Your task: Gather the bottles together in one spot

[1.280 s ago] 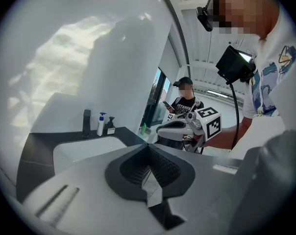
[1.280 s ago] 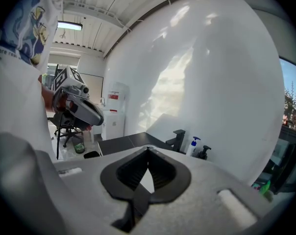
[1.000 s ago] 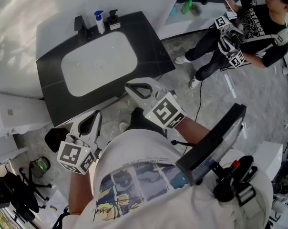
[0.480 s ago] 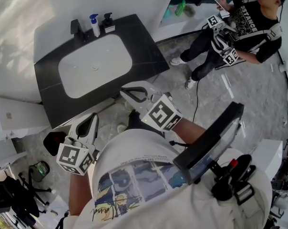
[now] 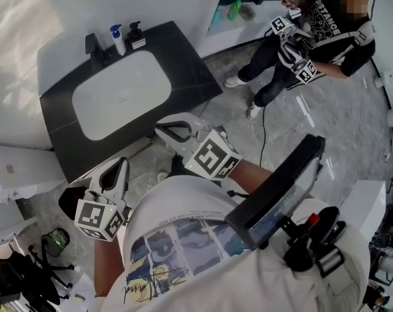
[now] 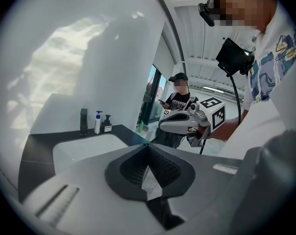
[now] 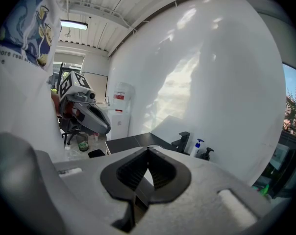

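A white spray bottle with a blue top (image 5: 118, 39) and a dark pump bottle (image 5: 136, 36) stand side by side at the back of the black counter (image 5: 190, 70), right of the black faucet (image 5: 92, 44). Both bottles also show small in the left gripper view, the spray bottle (image 6: 98, 123) beside the pump bottle (image 6: 107, 124). My left gripper (image 5: 121, 162) hangs shut and holds nothing, off the counter's near left corner. Shut and holding nothing too, my right gripper (image 5: 159, 127) hovers just off the counter's front edge. Both grippers are far from the bottles.
A white basin (image 5: 118, 96) fills the counter's middle. Another person (image 5: 313, 38) stands on the floor at the far right with a pair of grippers. A green bottle (image 5: 233, 8) sits by the window. A white cabinet (image 5: 14, 164) stands left of the counter.
The head view has drifted, so the counter and the other person sit a little further left and up. Both grippers have kept their places and stayed shut.
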Motion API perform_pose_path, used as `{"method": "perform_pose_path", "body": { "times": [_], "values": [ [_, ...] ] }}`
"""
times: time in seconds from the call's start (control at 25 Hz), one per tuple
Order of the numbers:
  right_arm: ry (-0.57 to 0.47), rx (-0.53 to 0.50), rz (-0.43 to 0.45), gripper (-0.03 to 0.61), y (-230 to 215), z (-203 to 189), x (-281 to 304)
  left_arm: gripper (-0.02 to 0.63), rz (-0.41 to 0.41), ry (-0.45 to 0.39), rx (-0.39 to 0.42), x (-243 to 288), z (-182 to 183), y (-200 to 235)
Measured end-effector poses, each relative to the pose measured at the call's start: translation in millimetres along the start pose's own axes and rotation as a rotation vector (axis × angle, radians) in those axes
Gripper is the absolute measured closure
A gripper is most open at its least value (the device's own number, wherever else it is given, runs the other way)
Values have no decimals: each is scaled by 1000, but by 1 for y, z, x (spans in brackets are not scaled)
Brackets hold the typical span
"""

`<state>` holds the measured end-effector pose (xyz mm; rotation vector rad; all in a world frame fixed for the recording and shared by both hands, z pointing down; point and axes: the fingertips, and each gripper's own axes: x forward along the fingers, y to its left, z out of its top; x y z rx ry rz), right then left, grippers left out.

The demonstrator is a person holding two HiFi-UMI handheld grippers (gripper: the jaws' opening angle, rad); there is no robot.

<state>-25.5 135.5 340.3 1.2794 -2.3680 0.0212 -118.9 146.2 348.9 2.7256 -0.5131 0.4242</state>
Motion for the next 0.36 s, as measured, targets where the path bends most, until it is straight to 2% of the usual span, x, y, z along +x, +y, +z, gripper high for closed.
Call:
{"method": "perform_pose_path", "body": {
  "times": [0.36],
  "values": [
    [1,-16,8,577,1,6,4,612,10,-4,-4,-2,1,4]
  ]
}}
